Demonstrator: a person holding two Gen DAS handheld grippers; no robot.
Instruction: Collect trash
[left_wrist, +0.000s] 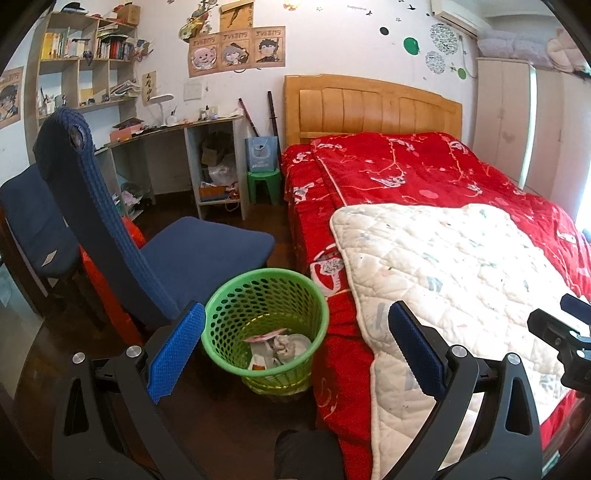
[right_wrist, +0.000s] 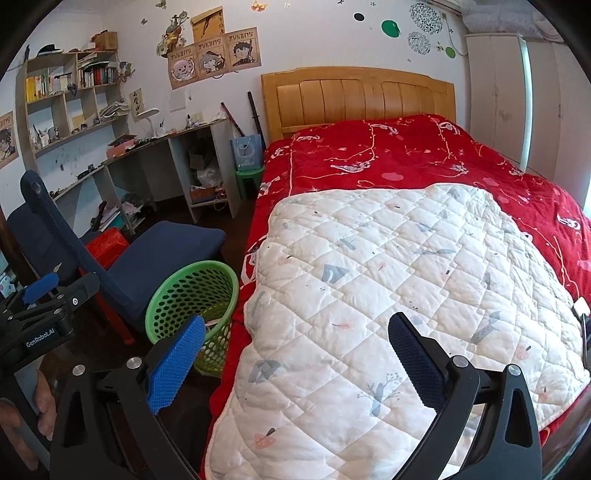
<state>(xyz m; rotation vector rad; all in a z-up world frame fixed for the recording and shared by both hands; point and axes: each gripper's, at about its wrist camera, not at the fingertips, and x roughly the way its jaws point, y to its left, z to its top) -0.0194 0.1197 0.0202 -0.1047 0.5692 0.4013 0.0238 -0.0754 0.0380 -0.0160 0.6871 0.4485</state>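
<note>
A green mesh waste basket (left_wrist: 266, 295) stands on the dark floor between a blue chair and the bed. Crumpled paper and wrappers (left_wrist: 280, 345) lie in its bottom. My left gripper (left_wrist: 295, 350) hangs open above and in front of the basket, with nothing between its blue pads. In the right wrist view the same basket (right_wrist: 192, 291) shows at lower left, partly behind the left pad. My right gripper (right_wrist: 295, 358) is open over the white quilt (right_wrist: 406, 280), empty. The left gripper's body (right_wrist: 40, 310) appears at the left edge, held by a hand.
A bed with a red blanket (left_wrist: 406, 170) and wooden headboard fills the right. A blue reclining chair (left_wrist: 184, 247) and a red stool (right_wrist: 107, 243) stand left of the basket. A cluttered desk (left_wrist: 177, 129), shelves and a green stool (left_wrist: 264, 184) line the far wall.
</note>
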